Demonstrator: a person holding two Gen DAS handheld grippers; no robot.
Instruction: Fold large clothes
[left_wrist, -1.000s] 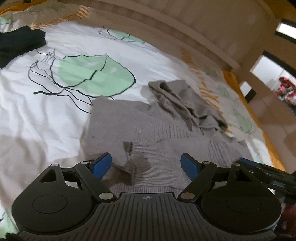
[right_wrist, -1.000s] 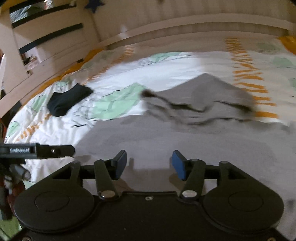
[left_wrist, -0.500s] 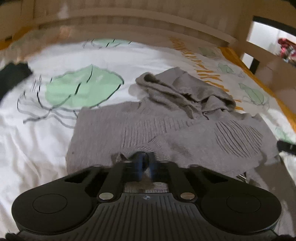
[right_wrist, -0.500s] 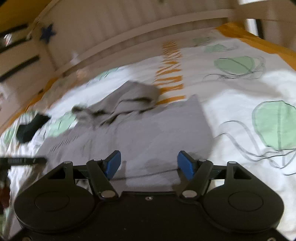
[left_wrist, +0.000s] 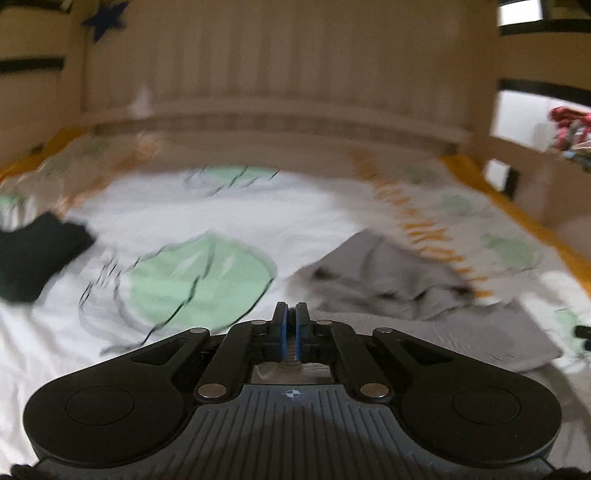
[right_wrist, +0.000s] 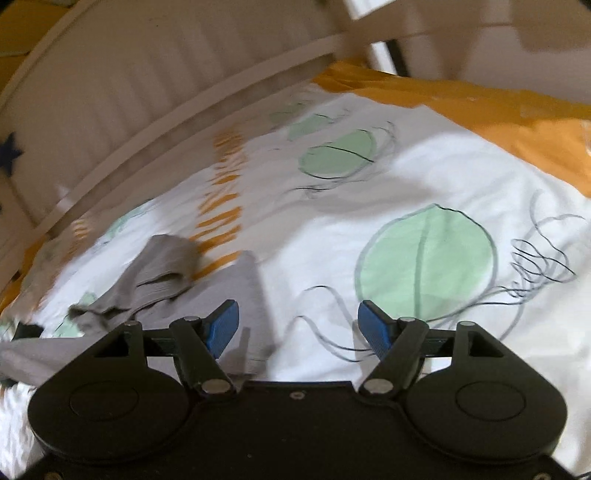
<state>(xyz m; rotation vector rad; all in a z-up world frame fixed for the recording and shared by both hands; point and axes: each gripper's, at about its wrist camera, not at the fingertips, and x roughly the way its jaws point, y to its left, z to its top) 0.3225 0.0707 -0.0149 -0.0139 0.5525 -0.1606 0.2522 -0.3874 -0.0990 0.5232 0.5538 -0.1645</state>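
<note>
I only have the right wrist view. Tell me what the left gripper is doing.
Observer: The left gripper is shut, and a strip of the grey knitted sweater is pinched between its blue pads.
Operator: Give me where the rest of that sweater sits from there.
Observer: It lies bunched ahead and to the right of the closed pads, on the white leaf-print bedspread.
Operator: Report anything else on the bed.
Observer: A black folded garment lies at the far left of the bedspread, apart from the sweater.
</note>
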